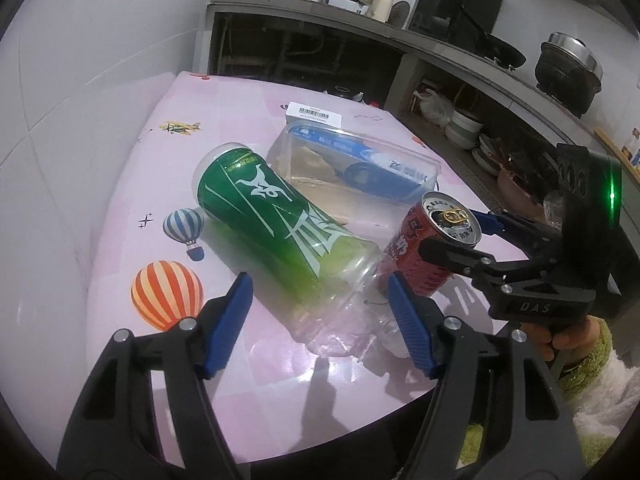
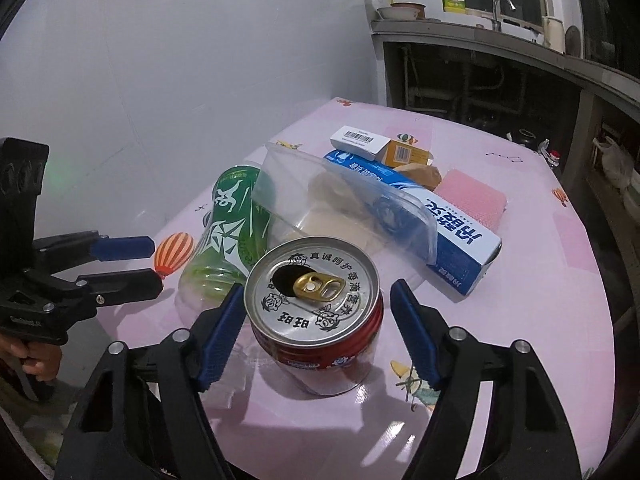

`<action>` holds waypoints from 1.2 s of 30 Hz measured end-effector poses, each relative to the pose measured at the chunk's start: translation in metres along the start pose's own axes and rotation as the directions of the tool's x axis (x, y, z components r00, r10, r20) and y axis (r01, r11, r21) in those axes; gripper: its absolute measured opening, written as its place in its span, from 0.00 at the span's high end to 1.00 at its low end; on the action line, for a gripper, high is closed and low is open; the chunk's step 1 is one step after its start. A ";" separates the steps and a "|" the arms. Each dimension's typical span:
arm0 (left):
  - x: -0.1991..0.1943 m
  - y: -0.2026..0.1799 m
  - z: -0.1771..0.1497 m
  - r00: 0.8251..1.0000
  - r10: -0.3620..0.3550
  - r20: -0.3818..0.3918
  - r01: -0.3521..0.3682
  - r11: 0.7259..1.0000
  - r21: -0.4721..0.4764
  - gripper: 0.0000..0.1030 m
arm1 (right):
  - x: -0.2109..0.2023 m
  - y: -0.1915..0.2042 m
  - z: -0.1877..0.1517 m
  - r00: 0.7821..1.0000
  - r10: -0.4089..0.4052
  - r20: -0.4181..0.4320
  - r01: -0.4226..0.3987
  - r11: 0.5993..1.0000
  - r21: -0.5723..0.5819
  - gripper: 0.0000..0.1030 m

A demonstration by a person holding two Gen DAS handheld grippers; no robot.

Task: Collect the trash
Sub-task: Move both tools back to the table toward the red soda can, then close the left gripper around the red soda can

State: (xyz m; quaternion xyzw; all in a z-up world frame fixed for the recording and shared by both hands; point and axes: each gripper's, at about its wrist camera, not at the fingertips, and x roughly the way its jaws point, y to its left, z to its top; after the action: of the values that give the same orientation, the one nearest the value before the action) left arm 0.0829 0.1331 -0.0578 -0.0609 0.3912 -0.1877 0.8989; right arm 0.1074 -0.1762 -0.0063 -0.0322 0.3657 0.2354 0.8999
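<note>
Since the bottle (image 1: 280, 240) lies on its side at the left of the pink table (image 1: 120, 208), neck toward the left gripper (image 1: 320, 320), it is the first thing to weigh up. It looks empty, a green sleeve over clear plastic, so I judge it light, springy and apt to roll or dent under a hard squeeze. The left jaws stand fairly wide, one blue pad either side of the clear neck end, and neither pad can be seen pressing on it. Taking it across the clear shoulder just below the sleeve seems best, where the wall is ribbed and stiffer.

Behind it sits a clear tub (image 1: 352, 168) with crumpled paper inside and a blue box (image 2: 440, 220) leaning through it; both look light, the tub thin and slippery.

Further right stands the can (image 2: 316, 308), upright, tab pulled, just beside the bottle's neck. It reads as opened and probably empty: light, stiff at the rim, easily crushed mid-wall, smooth enough to slip. The right gripper (image 2: 316, 320) has its jaws wide around the can, one pad close by the wall and a gap on the other side, nothing held. A grip across the upper body under the rim should hold it upright.
</note>
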 end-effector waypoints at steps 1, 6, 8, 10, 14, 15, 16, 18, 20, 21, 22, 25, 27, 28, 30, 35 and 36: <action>0.000 -0.001 0.001 1.000 0.001 0.000 -0.001 1.000 -0.002 0.36 | 0.000 0.000 0.000 1.000 -0.003 -0.003 0.003 1.000 0.001 0.31; -0.011 -0.015 0.006 0.998 -0.061 0.032 0.060 0.997 0.042 0.37 | -0.011 0.001 0.002 1.000 -0.002 0.003 0.002 1.000 0.003 0.31; -0.015 -0.031 0.010 0.994 -0.097 0.046 0.092 0.990 0.105 0.35 | -0.021 -0.003 0.002 1.000 0.007 0.006 -0.007 1.000 0.020 0.30; -0.014 -0.049 0.013 0.990 -0.131 0.042 0.123 0.978 0.171 0.32 | -0.031 -0.010 0.001 1.000 0.014 0.008 -0.014 0.999 0.044 0.30; 0.002 -0.083 0.022 0.992 -0.124 0.009 0.115 0.947 0.299 0.22 | -0.056 -0.036 -0.005 0.999 0.044 0.025 -0.047 0.988 0.148 0.29; 0.009 -0.088 0.024 0.993 -0.115 -0.006 0.111 0.942 0.317 0.22 | -0.061 -0.042 -0.006 0.999 0.046 0.027 -0.050 0.984 0.171 0.29; 0.018 -0.094 0.028 0.994 -0.107 -0.023 0.108 0.936 0.334 0.21 | -0.065 -0.047 -0.007 0.998 0.045 0.031 -0.051 0.980 0.191 0.29; 0.032 -0.099 0.033 0.995 -0.090 -0.050 0.102 0.937 0.334 0.21 | -0.072 -0.056 -0.008 0.998 0.052 0.045 -0.062 0.971 0.233 0.29; 0.046 -0.103 0.040 0.990 -0.102 -0.095 0.127 0.940 0.316 0.21 | -0.077 -0.063 -0.008 0.997 0.056 0.059 -0.070 0.962 0.265 0.29; 0.051 -0.103 0.041 0.989 -0.106 -0.106 0.135 0.941 0.311 0.21 | -0.079 -0.066 -0.008 0.996 0.060 0.070 -0.077 0.957 0.279 0.29; 0.056 -0.103 0.041 0.987 -0.108 -0.119 0.140 0.941 0.308 0.21 | -0.080 -0.068 -0.008 0.995 0.063 0.077 -0.083 0.954 0.287 0.29; 0.068 -0.105 0.041 0.983 -0.092 -0.156 0.138 0.941 0.310 0.22 | -0.084 -0.073 -0.008 0.993 0.063 0.098 -0.091 0.947 0.308 0.29; 0.076 -0.105 0.040 0.979 -0.092 -0.180 0.143 0.945 0.295 0.25 | -0.083 -0.075 -0.008 0.993 0.064 0.101 -0.093 0.944 0.315 0.29; 0.078 -0.105 0.040 0.978 -0.094 -0.184 0.145 0.947 0.288 0.28 | -0.082 -0.077 -0.008 0.993 0.065 0.098 -0.093 0.943 0.318 0.29; 0.081 -0.103 0.040 0.978 -0.093 -0.187 0.143 0.952 0.271 0.32 | -0.080 -0.080 -0.007 0.994 0.068 0.087 -0.093 0.941 0.327 0.29; 0.083 -0.096 0.042 0.979 -0.097 -0.181 0.139 0.962 0.235 0.39 | -0.077 -0.091 -0.001 0.993 0.086 0.079 -0.109 0.929 0.355 0.29; 0.083 -0.096 0.042 0.979 -0.098 -0.180 0.139 0.963 0.231 0.39 | -0.076 -0.094 0.001 0.993 0.091 0.079 -0.114 0.926 0.361 0.29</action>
State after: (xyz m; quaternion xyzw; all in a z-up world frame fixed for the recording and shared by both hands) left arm 0.1371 0.0115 -0.0612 0.0417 0.4349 -0.2920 0.8508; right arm 0.1027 -0.2896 0.0346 0.1618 0.3768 0.2111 0.8873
